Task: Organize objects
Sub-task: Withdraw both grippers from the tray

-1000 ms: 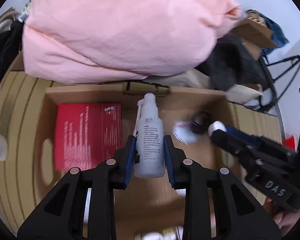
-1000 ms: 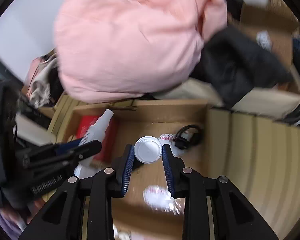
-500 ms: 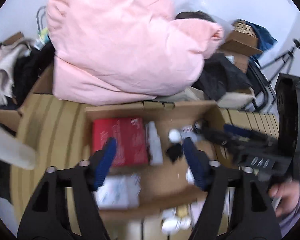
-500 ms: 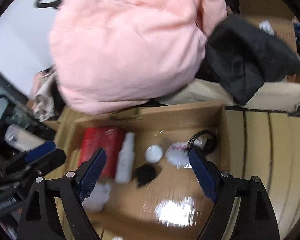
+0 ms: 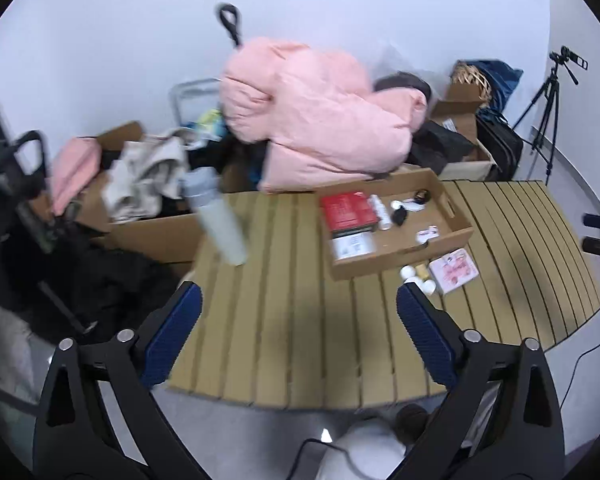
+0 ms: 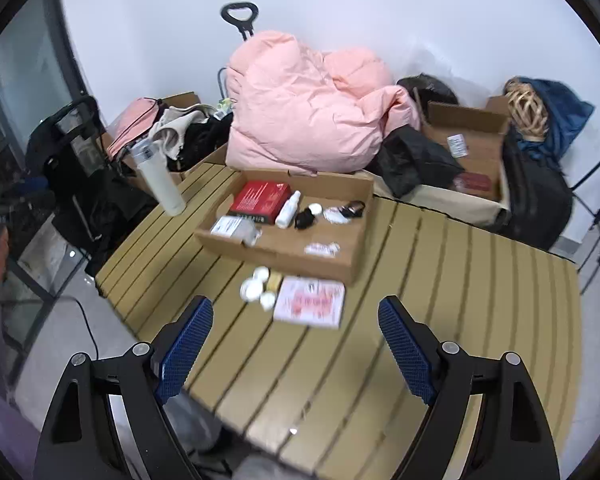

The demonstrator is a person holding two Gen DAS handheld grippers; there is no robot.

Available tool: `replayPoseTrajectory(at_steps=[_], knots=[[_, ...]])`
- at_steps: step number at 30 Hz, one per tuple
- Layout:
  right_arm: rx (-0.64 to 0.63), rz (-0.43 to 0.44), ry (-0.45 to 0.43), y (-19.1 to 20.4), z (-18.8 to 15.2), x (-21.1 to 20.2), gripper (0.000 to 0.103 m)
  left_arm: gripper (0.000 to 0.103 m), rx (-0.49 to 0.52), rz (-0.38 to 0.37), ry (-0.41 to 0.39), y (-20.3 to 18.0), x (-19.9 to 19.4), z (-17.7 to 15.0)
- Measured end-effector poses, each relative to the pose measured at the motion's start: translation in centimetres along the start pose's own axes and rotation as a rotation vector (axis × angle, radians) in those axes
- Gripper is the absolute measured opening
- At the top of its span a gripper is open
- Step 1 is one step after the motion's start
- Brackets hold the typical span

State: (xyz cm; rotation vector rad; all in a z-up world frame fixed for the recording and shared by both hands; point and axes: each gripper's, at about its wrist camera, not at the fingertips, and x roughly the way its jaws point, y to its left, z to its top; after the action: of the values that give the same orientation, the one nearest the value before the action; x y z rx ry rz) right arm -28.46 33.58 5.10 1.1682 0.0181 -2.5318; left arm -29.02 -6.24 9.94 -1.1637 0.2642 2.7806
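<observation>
Left tool (image 5: 298, 336): matte black angular arms, a silver screw on each link, and fingers (image 5: 172, 338) faced with blue dimpled pads. Right tool (image 6: 296, 346) is built the same way: black triangular frames with cut-outs, round silver screws, and blue textured fingers (image 6: 406, 350).

Ahead of the right gripper's fingers (image 6: 188, 344) a flat packet (image 6: 310, 302) lies on the slatted table (image 6: 460, 280), with small jars (image 6: 256, 286) touching its left side. Beyond them stands the cardboard tray (image 6: 276, 250). In it a box (image 6: 260, 197) lies at far left, a spray bottle (image 6: 289, 209) just right of it, then a small cap (image 6: 315, 209). Behind the tray a quilt (image 6: 308, 112) is piled. Far left of the fingers a tall bottle (image 6: 158, 178) stands on the table edge.
</observation>
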Motion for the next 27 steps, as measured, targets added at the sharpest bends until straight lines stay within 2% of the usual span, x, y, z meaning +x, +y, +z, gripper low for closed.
replayPoseTrajectory(at_steps=[4,7,11,14,17,21,25,27], knots=[[-0.003,-0.021,-0.045,1.4,-3.1,-4.8,0.088,0.103,-0.046,0.035,-0.033,2.2,-5.4,-2.5],[-0.019,-0.020,-0.085,2.8,-4.5,-7.4,0.088,0.103,-0.061,0.064,-0.051,2.4,-7.9,-3.8],[-0.045,-0.013,-0.130,4.4,-6.0,-10.1,0.088,0.103,-0.038,0.068,-0.076,1.6,-9.7,-5.7],[-0.061,-0.007,-0.144,5.5,-7.2,-10.6,0.088,0.103,-0.011,0.049,-0.070,0.1,-9.3,-7.1],[-0.077,-0.029,-0.124,6.2,-8.4,-9.6,0.088,0.103,0.002,0.003,-0.042,-1.6,-7.4,-8.6],[-0.079,-0.062,-0.094,6.5,-10.0,-6.3,0.088,0.103,0.054,-0.077,0.017,-5.6,-1.3,-10.6],[-0.086,-0.115,-0.044,6.7,-10.9,-1.2,0.088,0.103,0.076,-0.109,-0.038,-9.4,4.4,-11.5],[-0.085,-0.149,-0.036,6.8,-11.0,1.3,0.087,0.103,0.073,-0.152,-0.028,-11.2,7.8,-11.0]])
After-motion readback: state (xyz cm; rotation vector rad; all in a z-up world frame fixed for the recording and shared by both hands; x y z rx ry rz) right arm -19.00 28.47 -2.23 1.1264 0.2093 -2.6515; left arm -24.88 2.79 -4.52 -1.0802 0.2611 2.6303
